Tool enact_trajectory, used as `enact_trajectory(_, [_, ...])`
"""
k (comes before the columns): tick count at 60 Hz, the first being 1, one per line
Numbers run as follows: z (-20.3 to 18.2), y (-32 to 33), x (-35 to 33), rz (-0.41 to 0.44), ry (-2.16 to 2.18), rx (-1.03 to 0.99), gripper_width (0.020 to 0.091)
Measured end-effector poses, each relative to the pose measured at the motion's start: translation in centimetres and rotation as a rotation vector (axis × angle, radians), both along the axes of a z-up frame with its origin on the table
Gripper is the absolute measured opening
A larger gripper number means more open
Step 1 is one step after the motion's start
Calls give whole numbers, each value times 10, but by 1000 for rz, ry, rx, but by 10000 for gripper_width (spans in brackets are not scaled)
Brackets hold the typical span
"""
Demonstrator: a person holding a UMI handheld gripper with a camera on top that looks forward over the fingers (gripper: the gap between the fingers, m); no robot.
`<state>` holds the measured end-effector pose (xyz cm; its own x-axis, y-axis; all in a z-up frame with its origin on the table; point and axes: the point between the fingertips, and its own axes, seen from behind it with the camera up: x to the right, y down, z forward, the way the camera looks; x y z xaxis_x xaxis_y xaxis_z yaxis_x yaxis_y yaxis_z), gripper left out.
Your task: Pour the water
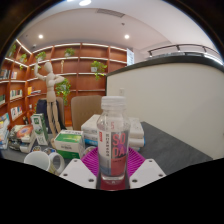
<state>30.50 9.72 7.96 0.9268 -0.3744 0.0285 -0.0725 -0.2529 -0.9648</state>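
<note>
Clear plastic bottle [113, 138] stands upright in my claw [112, 170], its lower body pressed against the pink pads [92, 163] at either side, so I judge the fingers are clamped on it. Holding it low and vertical keeps the water in until I tip. Its cap looks on, though I can't be sure. A white mug [45, 160] sits just beside, on the desk [165, 140], likely the target, among small boxes [68, 141].

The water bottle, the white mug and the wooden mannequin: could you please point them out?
water bottle [113, 135], gripper view, its label, between the gripper [112, 168] fingers.
white mug [42, 160], gripper view, its rim.
wooden mannequin [46, 88], gripper view, its torso.
</note>
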Motion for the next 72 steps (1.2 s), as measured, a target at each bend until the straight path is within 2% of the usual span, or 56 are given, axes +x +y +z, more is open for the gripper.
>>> enact_trajectory(8, [-5,-3,-2,-5,15,32,375])
enact_trajectory(17, [-7,-7,-1,-18,34,40,507])
enact_trajectory(19, [-10,-8,-2,-15,50,35,568])
enact_trajectory(24, [-15,-12,-8,2,82,32,776])
enact_trajectory(28, [-17,-20,-15,25,88,24,861])
enact_trajectory(37, [-12,-62,-34,59,-9,-23,863])
enact_trajectory(46, [14,-118,-65,141,-75,-71,858])
enact_trajectory(58, [66,-165,-122,228,-42,12,858])
enact_trajectory(72, [93,-182,-172,298,-16,79,859])
